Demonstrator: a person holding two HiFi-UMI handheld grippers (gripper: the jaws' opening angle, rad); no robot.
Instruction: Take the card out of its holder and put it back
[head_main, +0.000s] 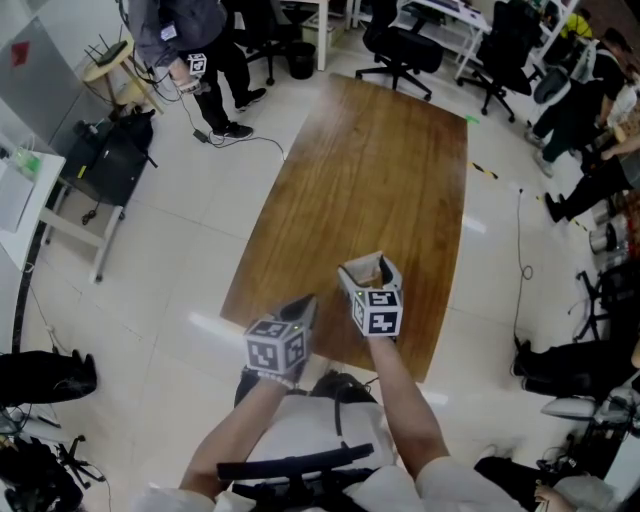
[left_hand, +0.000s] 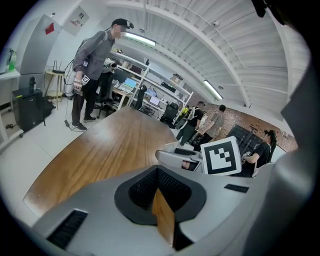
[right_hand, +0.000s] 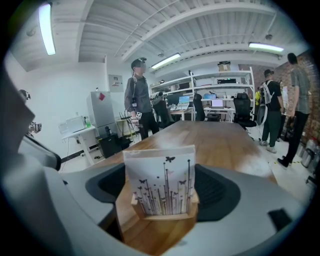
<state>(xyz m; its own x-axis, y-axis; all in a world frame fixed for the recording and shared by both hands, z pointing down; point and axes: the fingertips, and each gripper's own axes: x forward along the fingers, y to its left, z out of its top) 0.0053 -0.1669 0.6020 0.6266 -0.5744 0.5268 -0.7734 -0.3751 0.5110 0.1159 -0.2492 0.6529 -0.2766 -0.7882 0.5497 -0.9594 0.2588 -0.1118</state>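
Forearms: two bare forearms reach up from the bottom edge; the body behind them is mostly cut off.
Left gripper: the left gripper hangs over the near edge of the table, jaws closed together with nothing between them. In the head view its marker cube hides most of it.
Right gripper: the right gripper is just beside the left one. Its jaws are spread wide, one on each side of the holder. Whether the pads touch the holder's sides is hard to tell.
Holder: a small wooden holder stands on the table near its near end, between the right jaws.
Card: a white card printed with dark stems and butterflies stands upright in the holder, its bottom edge hidden in the slot.
Table: a long brown wooden table runs away from the camera.
Standing person: a person stands on the floor past the table's far left corner, cut off at the top edge.
Far end: office chairs; people at the right edge, partly cut off.
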